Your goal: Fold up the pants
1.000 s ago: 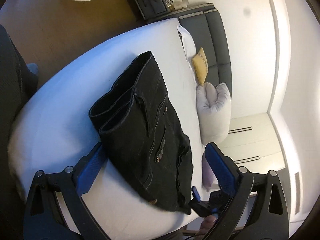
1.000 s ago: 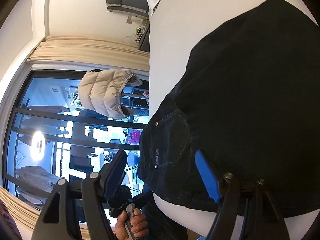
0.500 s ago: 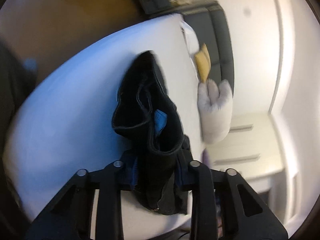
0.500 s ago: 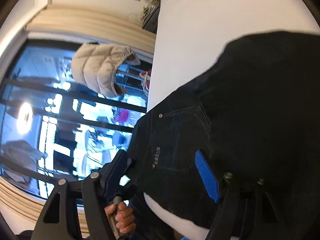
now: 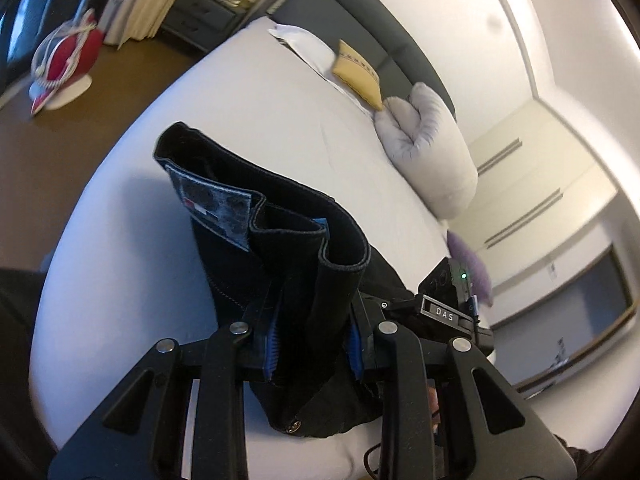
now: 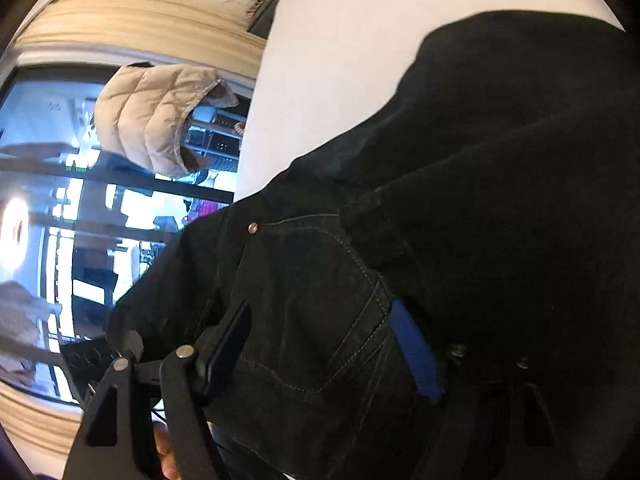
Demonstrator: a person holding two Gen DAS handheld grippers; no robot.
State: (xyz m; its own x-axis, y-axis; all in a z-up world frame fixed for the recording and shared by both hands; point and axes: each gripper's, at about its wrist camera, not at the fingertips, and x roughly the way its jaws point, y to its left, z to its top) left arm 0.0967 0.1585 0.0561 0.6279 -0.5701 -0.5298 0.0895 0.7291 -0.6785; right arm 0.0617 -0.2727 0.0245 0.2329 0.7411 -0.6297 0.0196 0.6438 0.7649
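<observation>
- Left gripper (image 5: 314, 346) pinches the pants (image 5: 280, 264), lifting the waistband off the bed (image 5: 248, 92).
- Right gripper (image 6: 320, 348) gapes wide around denim, gripping nothing.

Black-framed left tool (image 5: 314, 350), silver screws, blue pads (image 5: 273, 340); right tool (image 6: 320, 354) alike.

Pants (image 5: 280, 248) showing black denim with pale contrast stitching, a grey-blue waistband patch (image 5: 216, 208) carrying a small red-white-blue flag, copper rivet (image 6: 252, 227) glinting. Bed (image 5: 248, 120) reading plain white, with a mustard-yellow cushion (image 5: 358, 76) and pale grey pillow (image 5: 432, 160). Left gripper (image 5: 314, 350) and right gripper (image 6: 320, 356) showing black frames with blue pads; quilted beige jacket (image 6: 156, 116) hanging by the window.
</observation>
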